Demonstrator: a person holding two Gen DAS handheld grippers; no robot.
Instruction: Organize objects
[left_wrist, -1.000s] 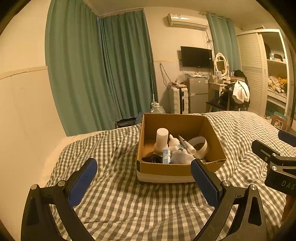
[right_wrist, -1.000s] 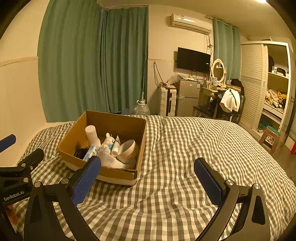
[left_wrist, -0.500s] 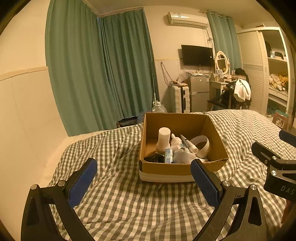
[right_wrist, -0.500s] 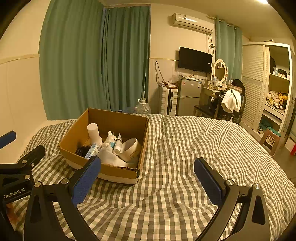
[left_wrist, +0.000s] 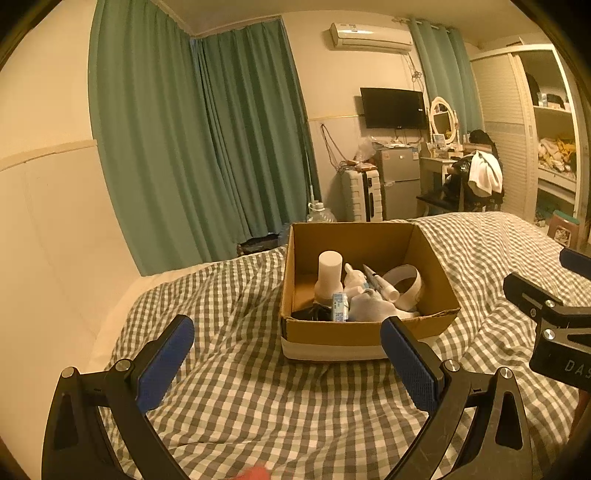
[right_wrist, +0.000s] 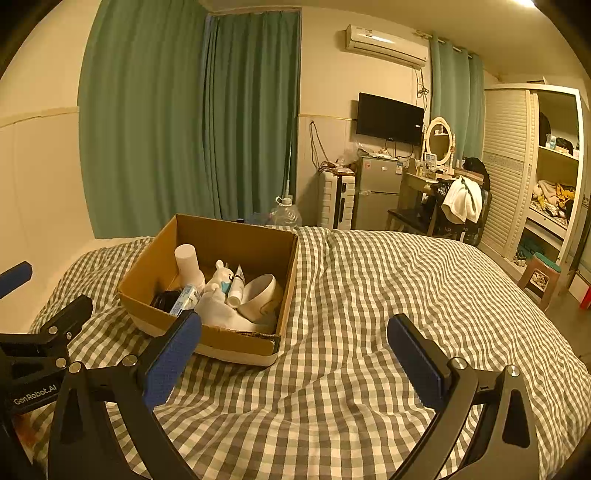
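Observation:
An open cardboard box sits on a grey checked bedspread. Inside it I see a white cylindrical bottle, a small blue-and-white carton, a white tube, a white bowl on its side, a white bear-like toy, white cloth and something black. My left gripper is open and empty, short of the box's near wall. My right gripper is open and empty, to the right of the box.
Green curtains and a cream wall stand behind the bed. Beyond its far side are a water jug, a white suitcase, a small fridge, a dressing table with chair and an open wardrobe.
Both views have risen and drawn back slightly, so the box sits a little lower and further away. Both grippers stay open and empty. The box's contents have not moved.

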